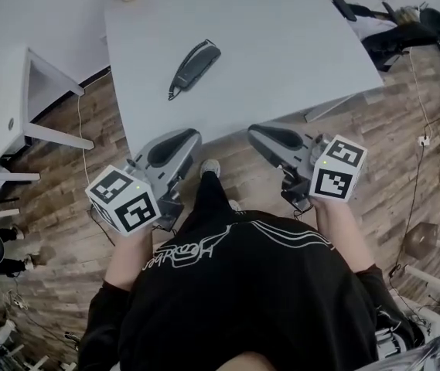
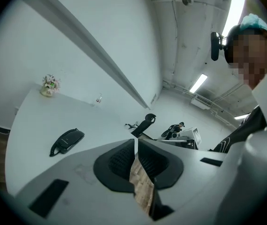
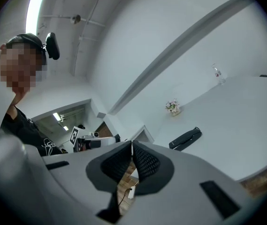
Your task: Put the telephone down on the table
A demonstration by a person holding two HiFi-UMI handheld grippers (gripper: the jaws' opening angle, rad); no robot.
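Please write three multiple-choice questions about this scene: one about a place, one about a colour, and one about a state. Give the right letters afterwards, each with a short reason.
1. Where is the telephone?
A. Flat on the white table
B. On the wooden floor
C. In the person's lap

2. What colour is the telephone?
A. White
B. Black
C. Red

3. How do the jaws of the left gripper stand?
A. Wide apart, with nothing between them
B. Closed on the telephone
C. Together, with nothing between them

Answers:
1. A: the head view shows it lying on the tabletop, apart from both grippers.
2. B: it shows dark against the pale table in all three views.
3. C: the left gripper view shows the two pads meeting at their tips, with only the floor visible behind them.
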